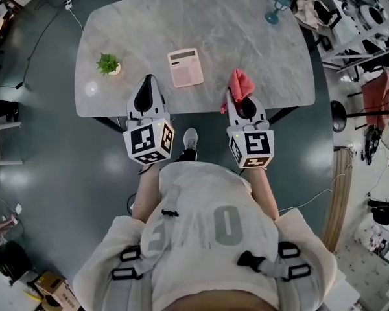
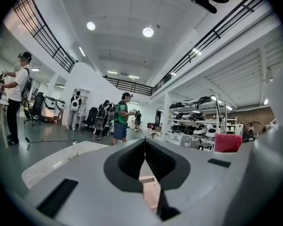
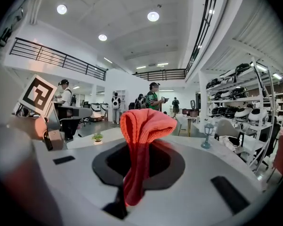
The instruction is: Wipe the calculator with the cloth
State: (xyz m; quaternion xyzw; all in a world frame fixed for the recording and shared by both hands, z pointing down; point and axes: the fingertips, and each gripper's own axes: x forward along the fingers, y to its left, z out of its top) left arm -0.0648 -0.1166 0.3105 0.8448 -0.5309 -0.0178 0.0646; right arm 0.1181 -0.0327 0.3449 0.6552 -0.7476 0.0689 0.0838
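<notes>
A pale pink calculator [image 1: 185,67] lies flat on the grey marble table [image 1: 246,37], near its front edge. My left gripper [image 1: 148,80] hovers over that front edge, just left of the calculator. In the left gripper view its jaws [image 2: 145,146] meet in a closed seam with nothing between them. My right gripper [image 1: 238,94] hovers to the right of the calculator, shut on a red cloth [image 1: 240,83]. In the right gripper view the cloth [image 3: 144,126] bunches up above the jaws and hangs down between them, hiding the fingertips.
A small potted plant [image 1: 108,63] stands on the table's left part and shows again in the right gripper view [image 3: 97,137]. A blue lamp-like ornament [image 1: 277,8] stands at the back right corner. Shelving and chairs stand to the right of the table, and people stand further back in the hall.
</notes>
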